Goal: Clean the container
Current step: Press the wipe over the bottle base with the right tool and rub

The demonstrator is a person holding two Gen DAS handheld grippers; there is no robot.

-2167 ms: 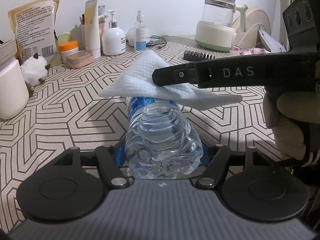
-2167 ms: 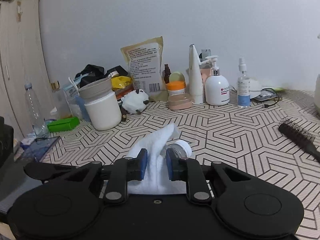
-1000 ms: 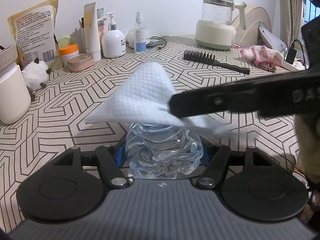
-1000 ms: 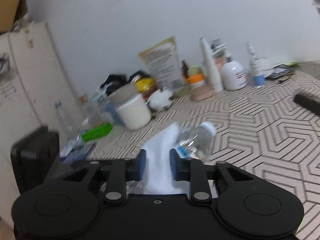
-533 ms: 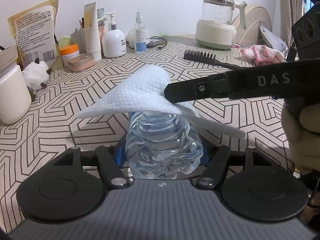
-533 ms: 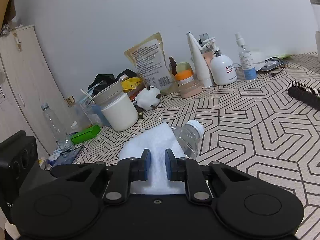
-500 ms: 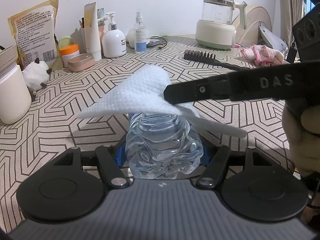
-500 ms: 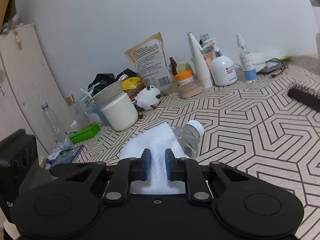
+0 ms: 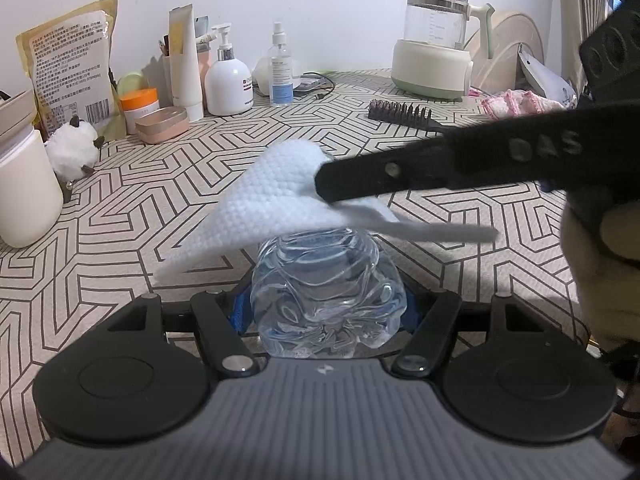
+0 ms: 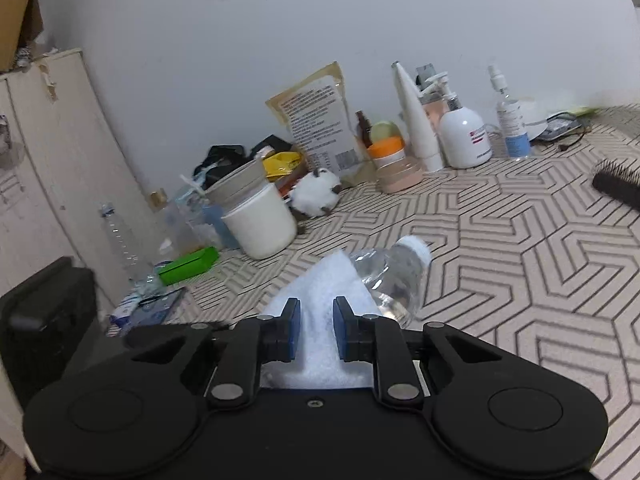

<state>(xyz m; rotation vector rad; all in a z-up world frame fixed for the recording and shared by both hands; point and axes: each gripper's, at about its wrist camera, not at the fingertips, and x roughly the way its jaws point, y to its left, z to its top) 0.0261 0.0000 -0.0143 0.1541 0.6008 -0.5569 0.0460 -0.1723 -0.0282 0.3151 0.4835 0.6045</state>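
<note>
My left claw (image 9: 326, 312) clamps the light, crushable bottle (image 9: 326, 292) low at its base (slippery, thin-walled), while my right claw (image 10: 316, 330) pinches the soft wipe (image 9: 272, 200) over its upper body.

The wipe (image 9: 276, 196) is lying across the bottle (image 9: 326, 304) (bottle underneath), with the hairbrush (image 9: 404, 114) sitting behind on the table (image 9: 120, 216).

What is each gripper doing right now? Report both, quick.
Left gripper: closed on the clear plastic bottle, gripping its base end.
Right gripper: closed on the white wipe, laid over the bottle.
</note>
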